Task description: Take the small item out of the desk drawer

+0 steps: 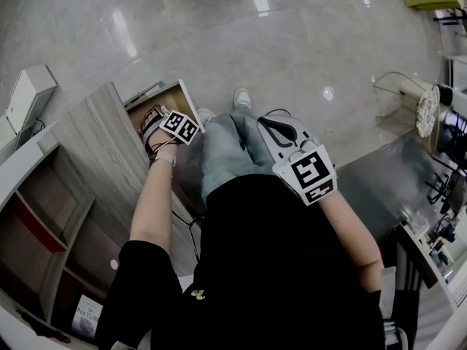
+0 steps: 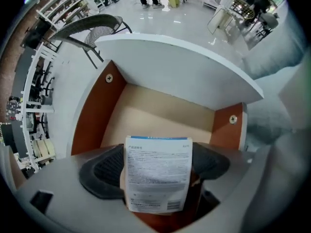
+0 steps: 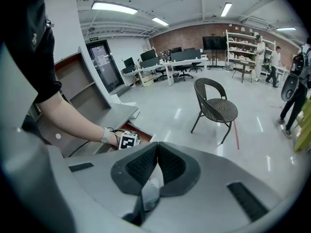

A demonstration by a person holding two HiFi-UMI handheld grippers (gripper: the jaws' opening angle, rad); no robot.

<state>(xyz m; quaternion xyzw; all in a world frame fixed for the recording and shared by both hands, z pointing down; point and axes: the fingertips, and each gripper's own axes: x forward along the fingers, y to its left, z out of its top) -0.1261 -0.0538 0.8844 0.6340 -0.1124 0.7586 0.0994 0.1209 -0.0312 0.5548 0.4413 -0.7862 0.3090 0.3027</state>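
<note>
The desk drawer [image 1: 184, 92] stands pulled out, with a pale wood floor and orange-brown side walls [image 2: 92, 115]. My left gripper [image 1: 153, 133] reaches down into it. In the left gripper view a small white printed packet [image 2: 158, 174] stands between the black pads [image 2: 102, 171]. The jaws of the left gripper [image 2: 159, 152] are spread wide and I see no pad pressing on the packet. My right gripper [image 1: 271, 122] hovers over the person's jeans, away from the drawer. The jaws of the right gripper [image 3: 156, 146] are shut, pad against pad, with nothing held.
The grey wood desk top [image 1: 102, 144] and open shelves [image 1: 51, 224] lie to the left. A wicker chair [image 3: 216, 106] stands on the glossy floor. A wire-frame object [image 1: 405, 97] and a cluttered table [image 1: 379, 181] are at the right. People stand far off.
</note>
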